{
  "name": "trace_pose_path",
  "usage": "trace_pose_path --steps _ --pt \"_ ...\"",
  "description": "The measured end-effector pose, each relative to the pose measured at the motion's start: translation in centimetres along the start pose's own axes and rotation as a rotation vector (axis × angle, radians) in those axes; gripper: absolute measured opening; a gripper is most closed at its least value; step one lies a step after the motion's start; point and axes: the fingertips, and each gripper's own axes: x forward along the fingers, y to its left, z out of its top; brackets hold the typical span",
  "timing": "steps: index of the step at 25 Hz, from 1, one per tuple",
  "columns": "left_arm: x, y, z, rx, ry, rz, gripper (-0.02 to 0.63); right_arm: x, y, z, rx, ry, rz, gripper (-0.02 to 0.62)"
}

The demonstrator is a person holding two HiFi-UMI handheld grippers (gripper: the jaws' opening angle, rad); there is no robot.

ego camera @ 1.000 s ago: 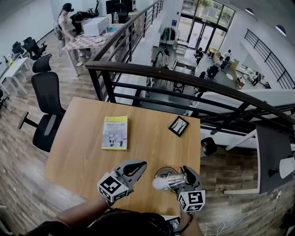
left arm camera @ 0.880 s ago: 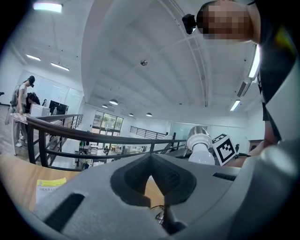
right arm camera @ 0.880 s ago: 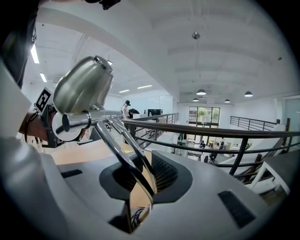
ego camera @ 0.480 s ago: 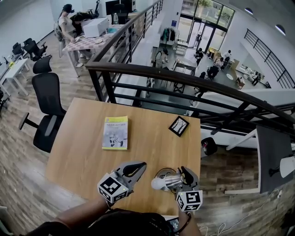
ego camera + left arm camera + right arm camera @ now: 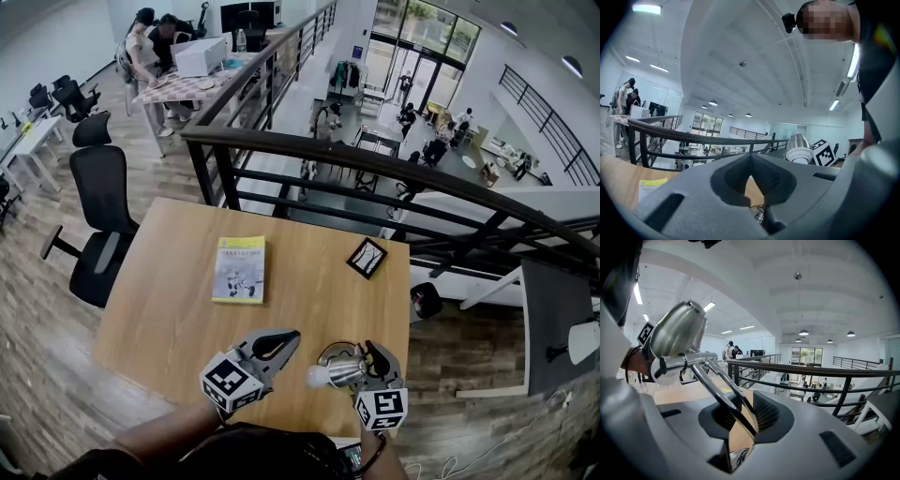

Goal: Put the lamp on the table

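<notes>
Two grippers are seen over the near edge of the table (image 5: 169,309), side by side and close together. The right gripper (image 5: 368,361) is clamped shut on the thin chrome arms of the lamp (image 5: 330,373), whose silver shade is tipped over toward the left gripper (image 5: 279,337), just beside its jaw tips. The left gripper is closed with nothing between its jaws. A loop of dark cord (image 5: 336,351) is seen just ahead of the right gripper; whether any part of the lamp touches the wood cannot be told. The task is judged to be about halfway: the lamp has been grasped and brought over the table, but it has not yet been stood upright and released. Bare wood is offered ahead of both grippers, with a book (image 5: 239,269) farther ahead of the left one.
</notes>
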Motion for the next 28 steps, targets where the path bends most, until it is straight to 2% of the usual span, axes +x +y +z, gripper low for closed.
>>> trace_pose_path --steps 12,28 --pt "-2.8 -1.4 0.0 -0.001 -0.009 -0.004 0.008 -1.1 2.7 -0.8 -0.025 -0.004 0.017 0.097" --pt "-6.4 -2.8 0.8 0.023 -0.038 -0.028 0.008 -2.0 3.1 -1.4 -0.038 0.041 -0.058 0.097"
